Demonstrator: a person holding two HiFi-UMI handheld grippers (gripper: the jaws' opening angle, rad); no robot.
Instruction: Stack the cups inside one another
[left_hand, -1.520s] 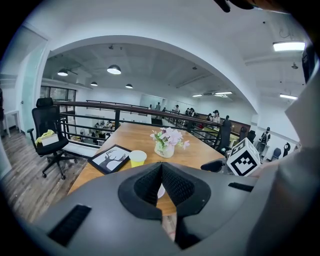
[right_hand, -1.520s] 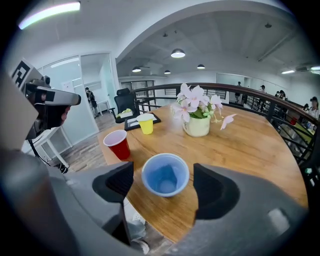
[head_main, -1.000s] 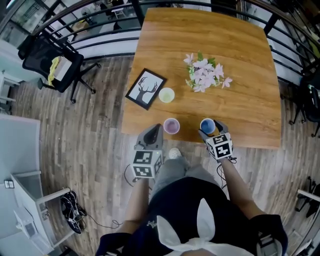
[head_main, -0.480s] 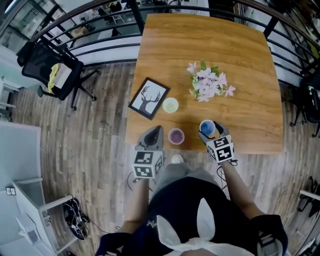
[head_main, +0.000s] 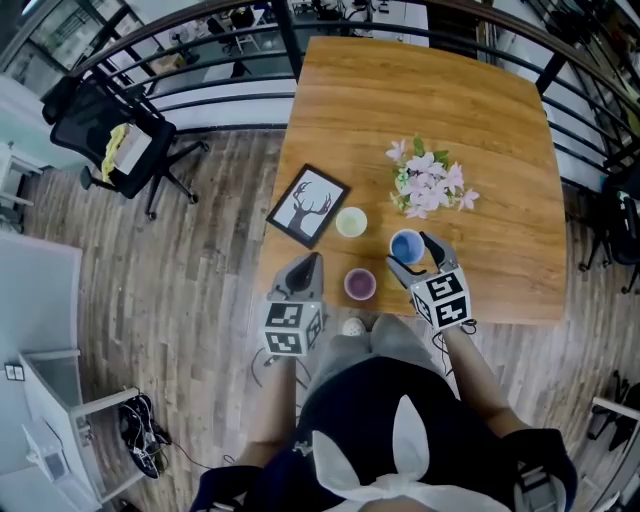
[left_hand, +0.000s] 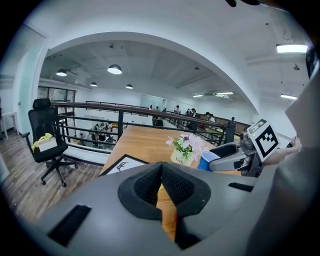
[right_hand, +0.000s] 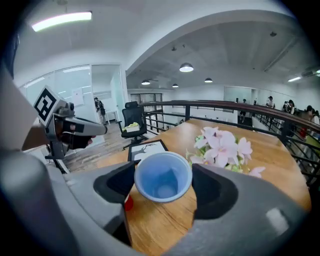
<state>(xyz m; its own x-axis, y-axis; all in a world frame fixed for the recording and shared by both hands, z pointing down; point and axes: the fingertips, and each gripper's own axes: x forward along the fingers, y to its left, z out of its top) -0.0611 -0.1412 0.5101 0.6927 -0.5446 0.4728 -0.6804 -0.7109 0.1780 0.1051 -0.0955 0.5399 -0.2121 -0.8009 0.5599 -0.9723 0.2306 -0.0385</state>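
Off to the left, your left gripper (head_main: 311, 262) has its fingers (left_hand: 175, 185) pressed together with nothing between them. It sits at the near edge of the table (head_main: 500, 150).

Just to the right of those closed fingers stands the purple cup (head_main: 360, 284), mouth up. Farther out from the fingers is the yellow cup (head_main: 351, 221), also mouth up and apart from the purple one.

Over on the right, your right gripper (right_hand: 164, 182) has its fingers (right_hand: 215, 192) pinching the blue cup (right_hand: 163, 176) by its sides. The cup looks tipped a bit, so you can see down into it.

I think the step now is to put the blue cup into another cup. The purple cup is the closest one. It is to the left of your right fingers and a little nearer to you.

Squeeze softly, because a thin cup could squash. Turn the blue cup straight up first. Bring it right over the purple cup so the two round rims line up. Then go straight down, slowly. Open your fingers only when it sits inside.

If the purple cup might slide, you could open your left fingers and hold it steady.
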